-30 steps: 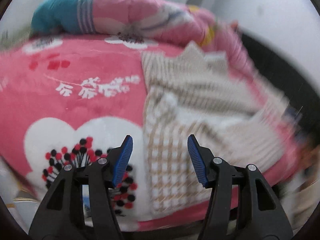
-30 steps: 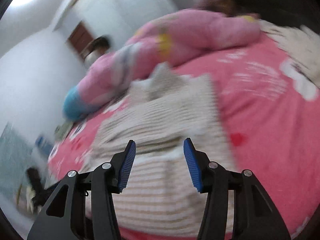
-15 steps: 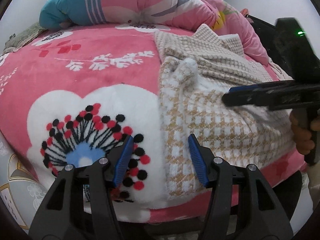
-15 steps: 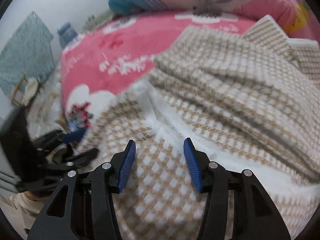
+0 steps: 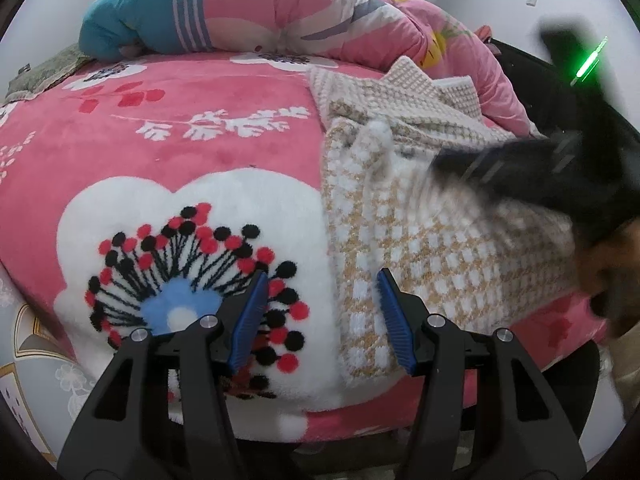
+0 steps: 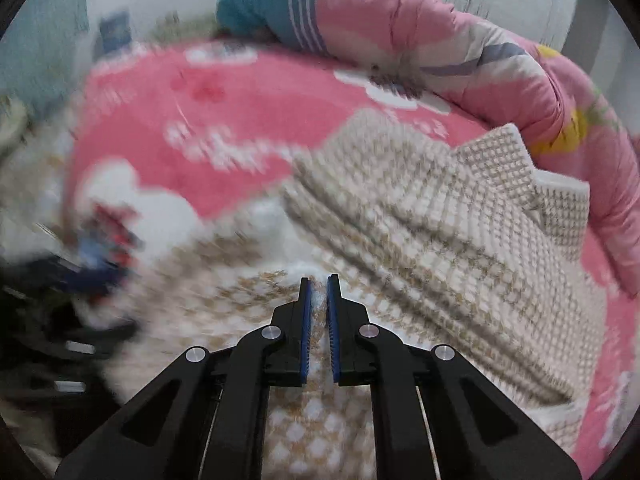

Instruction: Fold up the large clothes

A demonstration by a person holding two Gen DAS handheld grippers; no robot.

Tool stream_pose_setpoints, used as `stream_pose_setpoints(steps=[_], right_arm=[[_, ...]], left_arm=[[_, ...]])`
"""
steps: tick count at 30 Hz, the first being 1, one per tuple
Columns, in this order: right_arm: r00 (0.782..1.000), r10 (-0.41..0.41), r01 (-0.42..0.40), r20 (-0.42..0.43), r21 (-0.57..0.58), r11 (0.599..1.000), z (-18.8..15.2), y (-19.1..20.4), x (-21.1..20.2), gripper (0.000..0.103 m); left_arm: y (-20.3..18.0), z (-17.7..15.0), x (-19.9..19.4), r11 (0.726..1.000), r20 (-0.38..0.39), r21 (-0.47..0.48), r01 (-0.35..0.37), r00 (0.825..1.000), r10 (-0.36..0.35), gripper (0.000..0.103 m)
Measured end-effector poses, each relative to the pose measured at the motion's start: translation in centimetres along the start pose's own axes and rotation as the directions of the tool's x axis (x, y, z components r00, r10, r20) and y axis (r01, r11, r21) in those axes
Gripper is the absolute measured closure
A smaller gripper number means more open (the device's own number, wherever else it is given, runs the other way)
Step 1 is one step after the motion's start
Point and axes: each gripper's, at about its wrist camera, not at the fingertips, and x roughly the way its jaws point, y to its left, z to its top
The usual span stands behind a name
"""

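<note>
A beige-and-white checked knit garment [image 5: 432,216] lies on a pink plush blanket [image 5: 200,152] that covers the bed. It sits toward the right side of the blanket as the left camera sees it, with its near edge reaching the front edge of the bed. It is loosely folded: a finer-checked upper part with two pointed corners lies at the far end, and a coarser-checked layer with a white fluffy fold lies nearer.

The right gripper [image 6: 318,284] points down onto the near layer of the garment. Its blue pads are drawn almost together with only a thin slit between them, and white fluffy cloth shows in that slit at the tips, so it appears pinched on a ridge of the garment. In the left camera the same tool is a dark blurred shape over the garment's right part, with a hand [image 5: 612,276] behind it.

The left gripper [image 5: 320,300] hovers at the front edge of the bed with its pads standing apart and nothing between them. Its left pad is over the large white flower print on the blanket; its right pad is over the garment's near left corner.

Behind the garment, a rolled quilt [image 5: 280,16] in pink, teal and white runs along the far side of the bed
</note>
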Motion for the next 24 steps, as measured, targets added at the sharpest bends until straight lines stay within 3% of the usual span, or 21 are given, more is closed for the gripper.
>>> stream_pose_setpoints(steps=[3,5,7,11,15,19,21,24], right_arm=[[0.999,0.008,-0.009,0.033,0.025,1.000,-0.3,-0.1,-1.3,0.090],[0.995,0.069,-0.076,0.078,0.091,0.993,-0.7,-1.3,-3.4,0.073],[0.987,0.081,-0.103,0.138,0.164,0.981,-1.7,-3.1,-5.8,0.058],[0.974,0.075,-0.148,0.214,0.347,0.926,-6.1,-7.7,-10.2,0.057],[0.982,-0.017,-0.081,0.190,0.495,0.865,-11.5,-11.8,-12.7,0.057],[0.981,-0.108,-0.008,0.163,0.588,0.809,-16.3,-15.0,-14.7,0.057],[0.982,-0.122,0.005,0.141,0.632,0.775,-17.6,-17.2,-14.1,0.057],[0.986,-0.122,0.011,0.115,0.681,0.733,-18.2,-20.0,-12.3,0.057]], left_arm=[[-0.5,0.7,-0.9,0.999,0.032,0.028,-0.017,0.999,0.016,0.049],[-0.9,1.6,-1.4,0.999,0.066,0.048,-0.021,0.998,0.017,0.049],[-1.4,3.2,-1.0,0.997,0.093,0.069,-0.016,0.996,0.010,0.051],[-3.2,6.0,2.7,0.986,0.050,0.162,-0.037,0.998,0.029,0.070],[-4.3,7.0,6.1,0.966,0.007,0.238,-0.100,0.995,0.101,0.094],[-3.1,8.0,2.5,0.988,0.120,0.150,-0.043,0.993,0.025,0.095],[-2.4,7.9,2.7,0.993,0.104,0.112,-0.021,0.994,0.009,0.095],[-1.2,7.1,5.2,0.999,0.016,0.054,-0.001,1.000,0.000,0.094]])
